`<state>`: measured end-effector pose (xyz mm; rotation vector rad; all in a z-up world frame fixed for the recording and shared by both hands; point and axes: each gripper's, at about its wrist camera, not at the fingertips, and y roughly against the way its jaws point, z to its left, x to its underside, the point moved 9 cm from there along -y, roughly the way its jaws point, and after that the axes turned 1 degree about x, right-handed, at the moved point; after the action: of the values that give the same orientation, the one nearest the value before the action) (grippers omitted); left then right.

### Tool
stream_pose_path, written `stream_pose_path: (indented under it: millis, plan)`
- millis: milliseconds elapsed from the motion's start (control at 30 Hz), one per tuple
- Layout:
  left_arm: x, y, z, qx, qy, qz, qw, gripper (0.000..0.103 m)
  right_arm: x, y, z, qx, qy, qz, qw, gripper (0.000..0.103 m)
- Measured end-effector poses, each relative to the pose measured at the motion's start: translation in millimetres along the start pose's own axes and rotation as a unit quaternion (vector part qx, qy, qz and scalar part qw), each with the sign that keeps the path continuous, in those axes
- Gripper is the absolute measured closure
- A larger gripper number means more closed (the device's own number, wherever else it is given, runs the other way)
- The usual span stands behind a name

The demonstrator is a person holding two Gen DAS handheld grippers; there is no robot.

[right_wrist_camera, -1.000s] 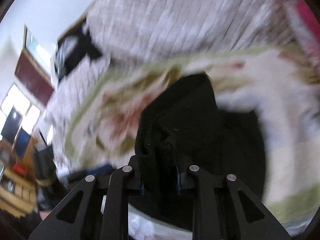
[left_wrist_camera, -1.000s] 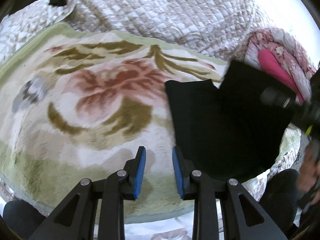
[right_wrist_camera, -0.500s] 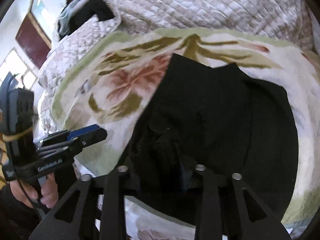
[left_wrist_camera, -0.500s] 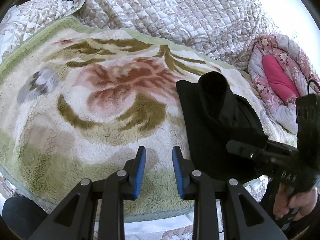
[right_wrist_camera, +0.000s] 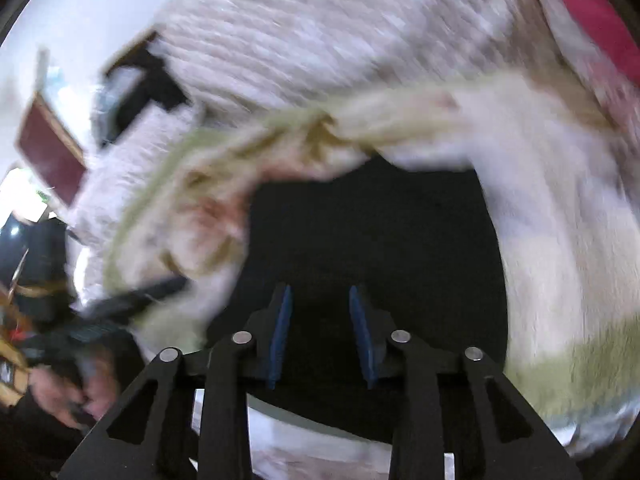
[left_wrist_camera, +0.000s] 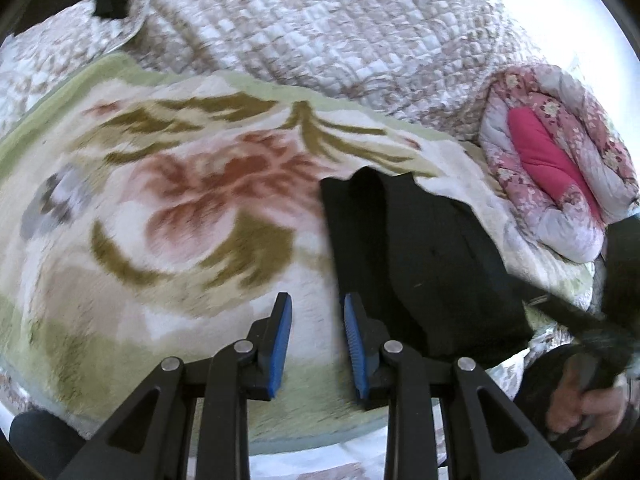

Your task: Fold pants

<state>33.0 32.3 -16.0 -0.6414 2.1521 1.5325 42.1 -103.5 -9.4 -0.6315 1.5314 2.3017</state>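
Black pants lie folded on a floral blanket, at two o'clock from the empty, part-open left gripper. The right gripper, jaws just closing, hovers empty above them. Best to press the fold flat gently.

Each fisheye rides low behind its own gripper's fingers, tilted steeply down and close over the bed; the left looks across the floral blanket, the right, blurred, sits over the black pants; both views share blanket, pants and quilt.

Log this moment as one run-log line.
task: fold pants | pants: folded on floral blanket | left gripper: open, empty, beside pants | right gripper: open, jaws just closing, over pants
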Motion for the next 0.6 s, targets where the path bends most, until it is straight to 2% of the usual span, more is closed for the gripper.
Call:
stream_pose_path:
  millis: [33, 100, 133, 167, 200, 333, 400, 467, 500, 567, 600]
  plan:
    - [-3, -1, -5, 0.003, -0.006, 0.000, 1.0000, 0.073, 6, -6, 1, -0.009, 0.006, 0.014, 1.000, 0.073]
    - [-8, -6, -15, 0.010, -0.016, 0.000, 0.9998, 0.073, 5, 1, 13, -0.036, 0.025, 0.009, 0.999, 0.073]
    - [-10, -8, -19, 0.014, -0.020, 0.002, 0.9997, 0.070, 2, 6, 19, -0.060, 0.025, 0.006, 0.998, 0.073]
    - [-12, -11, -22, 0.017, -0.023, 0.004, 0.9996, 0.066, -1, 10, 19, -0.066, 0.024, -0.003, 0.998, 0.073]
    - [-14, -15, -26, 0.019, -0.026, 0.006, 0.9995, 0.061, -6, 14, 16, -0.061, 0.023, -0.015, 0.998, 0.073]
    - [-23, -27, -39, 0.022, -0.042, 0.009, 0.9988, 0.058, -28, 28, -13, -0.034, -0.008, -0.053, 0.998, 0.073]
    - [-29, -37, -46, 0.029, -0.049, 0.007, 0.9983, 0.055, -33, 33, -31, -0.015, -0.022, -0.063, 0.998, 0.073]
    - [-31, -54, -47, 0.021, -0.042, 0.022, 0.9987, 0.055, -37, 36, -44, -0.007, -0.036, -0.065, 0.997, 0.073]
    - [-32, -60, -48, 0.024, -0.037, 0.026, 0.9987, 0.056, -38, 36, -49, -0.001, -0.041, -0.067, 0.997, 0.073]
    - [-34, -67, -51, 0.030, -0.034, 0.023, 0.9987, 0.073, -39, 36, -57, 0.011, -0.040, -0.063, 0.997, 0.073]
    - [-35, -68, -51, 0.020, -0.037, 0.018, 0.9990, 0.080, -40, 36, -60, 0.017, -0.040, -0.063, 0.997, 0.073]
